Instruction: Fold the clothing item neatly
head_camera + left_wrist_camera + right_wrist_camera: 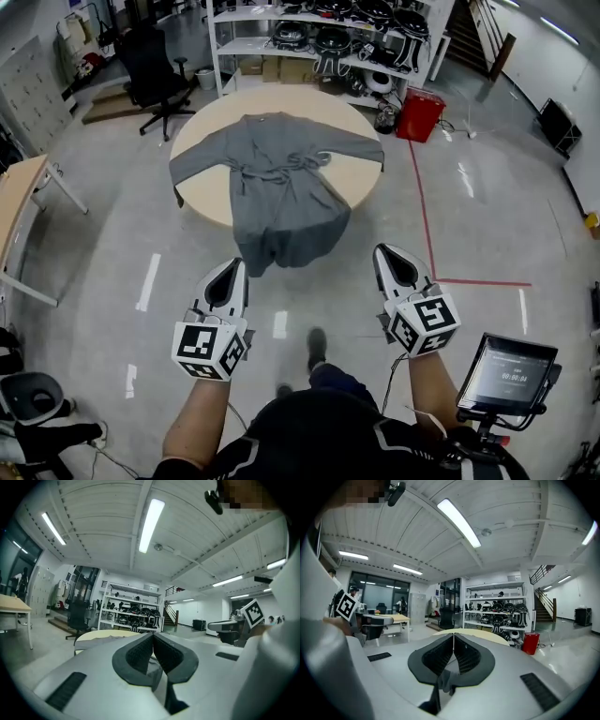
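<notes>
A grey robe [279,178] lies spread on a round beige table [208,192], sleeves out to both sides, its hem hanging over the near edge. My left gripper [234,265] and right gripper [382,253] are held level over the floor, well short of the table, both shut and empty. In the left gripper view the jaws [152,637] meet with nothing between them; the table edge [101,635] with grey cloth shows beyond. In the right gripper view the gripper [453,635] is shut too, with the table [487,636] ahead.
A white shelf rack [323,42] with black gear stands behind the table. A red box [419,113] sits at its right, a black office chair [155,66] at the back left, a wooden desk [21,202] at left. Red floor tape [424,220] runs at right; a tablet on a stand [506,375] is near.
</notes>
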Tool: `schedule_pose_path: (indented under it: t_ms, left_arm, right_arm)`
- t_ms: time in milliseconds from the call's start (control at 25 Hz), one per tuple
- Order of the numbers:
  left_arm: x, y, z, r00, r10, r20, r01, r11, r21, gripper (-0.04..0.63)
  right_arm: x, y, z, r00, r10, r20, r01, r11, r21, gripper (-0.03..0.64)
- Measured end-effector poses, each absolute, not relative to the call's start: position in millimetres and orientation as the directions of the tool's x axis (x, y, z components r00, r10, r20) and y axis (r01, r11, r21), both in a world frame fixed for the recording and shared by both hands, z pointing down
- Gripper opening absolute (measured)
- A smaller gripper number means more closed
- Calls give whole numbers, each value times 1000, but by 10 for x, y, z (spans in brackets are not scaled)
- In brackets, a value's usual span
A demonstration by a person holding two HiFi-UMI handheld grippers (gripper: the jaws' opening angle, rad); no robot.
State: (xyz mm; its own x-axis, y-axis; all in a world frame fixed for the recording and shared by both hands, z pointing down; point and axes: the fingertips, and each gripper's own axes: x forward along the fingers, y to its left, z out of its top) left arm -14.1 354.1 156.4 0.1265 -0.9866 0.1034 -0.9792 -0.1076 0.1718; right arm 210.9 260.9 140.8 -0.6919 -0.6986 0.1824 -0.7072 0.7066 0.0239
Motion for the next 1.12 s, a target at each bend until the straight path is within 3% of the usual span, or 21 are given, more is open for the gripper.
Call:
schedule_pose_path:
  t_ms: [480,640,1120]
  left_arm:
    - [-432,1592,1763,95,-988,117,-986,-77,150,2]
    - [-401,1032,1824,182,-972,146,-977,-161,143,2]
    - [-22,-662,2112,543,-824,163,-839,-522,156,2]
  right_arm:
    - [1898,604,1707,-699,-700,147,-708,706,-7,8]
    - [1842,143,1801,-659,-733,169,-746,666,-20,8]
    - [2101,-791,2263,-360,-897,256,-926,378,23,9]
